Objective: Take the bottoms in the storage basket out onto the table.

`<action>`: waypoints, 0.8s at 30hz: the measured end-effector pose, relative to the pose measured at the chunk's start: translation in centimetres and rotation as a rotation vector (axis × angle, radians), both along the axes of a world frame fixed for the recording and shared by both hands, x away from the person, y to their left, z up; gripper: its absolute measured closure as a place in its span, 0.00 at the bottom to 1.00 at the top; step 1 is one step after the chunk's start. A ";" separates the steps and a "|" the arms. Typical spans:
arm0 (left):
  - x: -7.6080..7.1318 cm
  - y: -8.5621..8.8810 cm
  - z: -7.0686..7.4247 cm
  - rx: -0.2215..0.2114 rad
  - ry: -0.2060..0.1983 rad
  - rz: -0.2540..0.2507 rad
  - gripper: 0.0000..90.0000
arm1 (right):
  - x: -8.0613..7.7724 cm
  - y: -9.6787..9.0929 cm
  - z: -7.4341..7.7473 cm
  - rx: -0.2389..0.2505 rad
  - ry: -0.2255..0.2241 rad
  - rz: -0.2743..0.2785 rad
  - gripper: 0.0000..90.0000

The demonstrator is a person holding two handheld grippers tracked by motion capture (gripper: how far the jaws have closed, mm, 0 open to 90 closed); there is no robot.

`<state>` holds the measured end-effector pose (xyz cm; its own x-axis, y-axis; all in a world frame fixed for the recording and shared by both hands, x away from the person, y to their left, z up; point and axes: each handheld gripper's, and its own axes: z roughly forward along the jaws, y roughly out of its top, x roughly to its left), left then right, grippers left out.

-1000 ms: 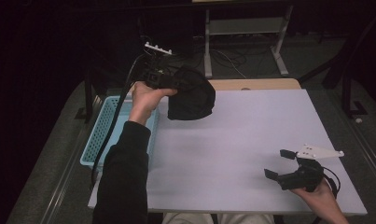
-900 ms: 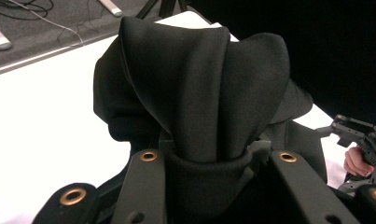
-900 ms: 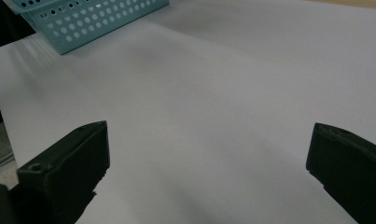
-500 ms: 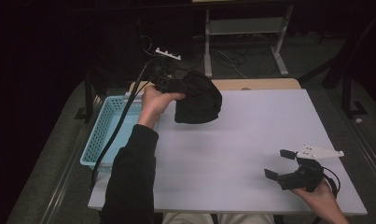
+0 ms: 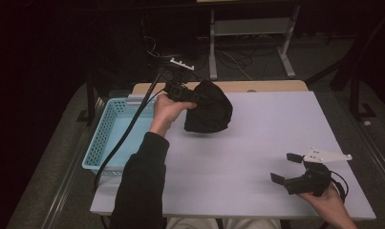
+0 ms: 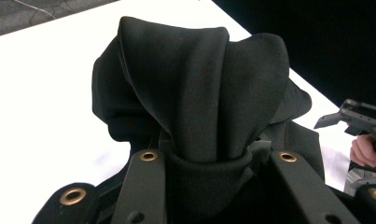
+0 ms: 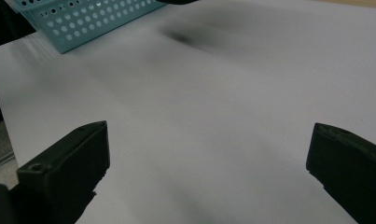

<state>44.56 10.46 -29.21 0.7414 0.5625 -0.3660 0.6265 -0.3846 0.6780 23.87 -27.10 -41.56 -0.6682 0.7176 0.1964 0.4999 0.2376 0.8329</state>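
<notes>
A black cloth (image 5: 208, 109) hangs in a bunched lump from the left gripper (image 5: 187, 94). The fingers (image 6: 146, 186) of that gripper are squeezed tight on a thick fold of the cloth. In the left gripper view, the fold sits pinched between them and the rest of the cloth puffs out past them like a hood. The cloth is just to the right of the blue basket (image 5: 106, 138). It hangs over the far part of the white table (image 5: 257, 157). Its bottom is close to the table top, but I cannot tell if it touches. A dark shadow lies on the table under it.

The person's left hand (image 5: 165, 110) holds the left gripper, right beside the basket's far right corner. A black sleeve (image 5: 141, 186) runs down from the hand past the basket's right side. A black cable (image 5: 128, 131) trails from the gripper across the basket.

The basket sits at the table's left edge. It has small holes in its walls.

The right gripper (image 5: 289, 171) is well away from the basket, near the table's front right corner. Its fingers (image 7: 66, 170) are spread wide apart with nothing between them. In the right gripper view, bare table lies between them, and the basket (image 7: 83, 21) is far off.
</notes>
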 end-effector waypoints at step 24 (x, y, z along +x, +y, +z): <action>0.3 -3.2 -4.1 -0.004 0.049 -0.050 0.77 | 0.0 0.0 0.0 0.001 -0.001 0.004 0.00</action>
